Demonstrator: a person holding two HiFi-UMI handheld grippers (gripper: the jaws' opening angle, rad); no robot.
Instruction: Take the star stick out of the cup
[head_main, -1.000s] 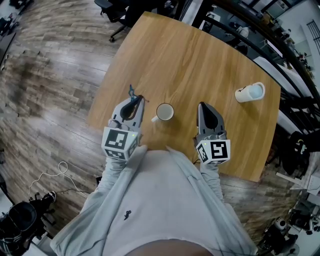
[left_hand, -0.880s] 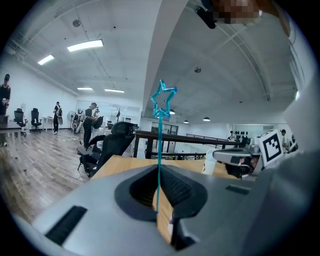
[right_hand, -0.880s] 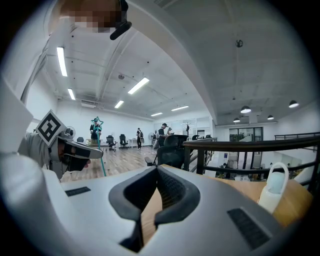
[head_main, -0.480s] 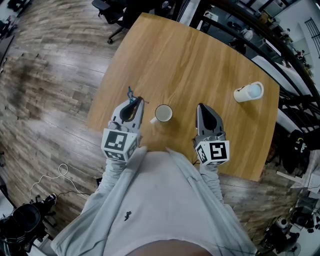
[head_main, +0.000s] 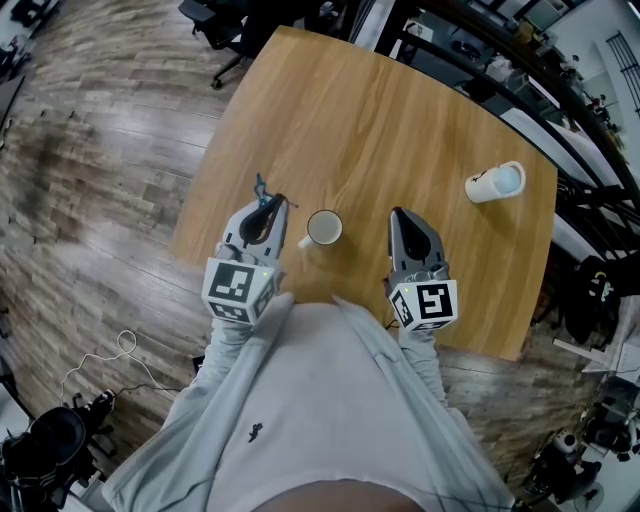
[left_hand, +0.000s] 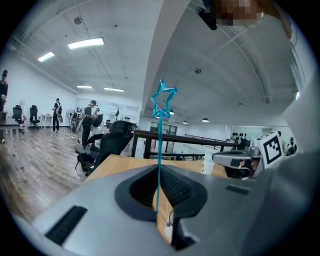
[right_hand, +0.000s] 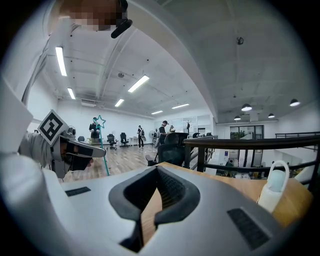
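Teal thin plastic star stick (left_hand: 159, 150) sits pinched by its lower end in the clenched left gripper (left_hand: 157, 212), centre frame, left of the white mug (head_main: 326, 227). Looks light, bendy, slippery; grip low. Right gripper (right_hand: 143, 214) closed, empty.

- Left gripper (head_main: 268, 204): I have it pointing away from my torso, nose slightly down. Jaws are closed on the star stick (left_hand: 159, 145), which rises upright from the pinch, star above the tips.
- Right gripper (head_main: 398, 214): alongside the left, well apart from it. Jaws are together with nothing between them.
- Forearms (head_main: 222, 340): grey-sleeved, tucked close at my sides.
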